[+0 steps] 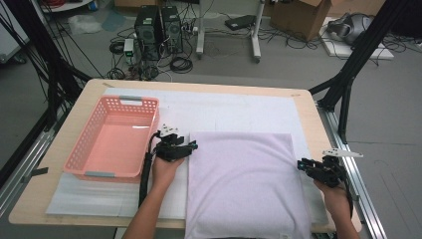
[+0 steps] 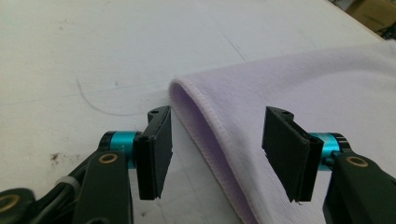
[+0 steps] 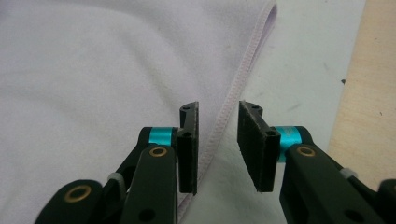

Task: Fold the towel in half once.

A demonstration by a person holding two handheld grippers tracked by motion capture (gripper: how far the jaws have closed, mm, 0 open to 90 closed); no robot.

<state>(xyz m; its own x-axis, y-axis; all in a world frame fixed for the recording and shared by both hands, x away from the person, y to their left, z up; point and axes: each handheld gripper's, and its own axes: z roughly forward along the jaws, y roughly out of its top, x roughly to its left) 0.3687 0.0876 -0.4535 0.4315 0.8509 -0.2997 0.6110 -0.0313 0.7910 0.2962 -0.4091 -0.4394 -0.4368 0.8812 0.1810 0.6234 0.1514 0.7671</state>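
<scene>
A folded lilac cloth point(image 1: 244, 184) lies flat on the white mat, reaching the table's near edge. My left gripper point(image 1: 193, 146) is at the cloth's far left corner. In the left gripper view its jaws point(image 2: 218, 123) stand wide apart over the rounded fold of the cloth point(image 2: 303, 79), and the pads touch nothing. My right gripper point(image 1: 301, 164) is at the cloth's right edge. In the right gripper view its jaws point(image 3: 218, 112) stand a narrow gap apart, and the stitched hem of the cloth point(image 3: 93, 70) runs beneath that gap, not pinched.
A pink plastic basket point(image 1: 82, 144) with nothing in it stands on the left of the white mat point(image 1: 224, 107), close to my left hand. The wooden table's edge point(image 1: 306, 107) and a metal rail run just right of my right gripper. Computers and cables lie on the floor beyond.
</scene>
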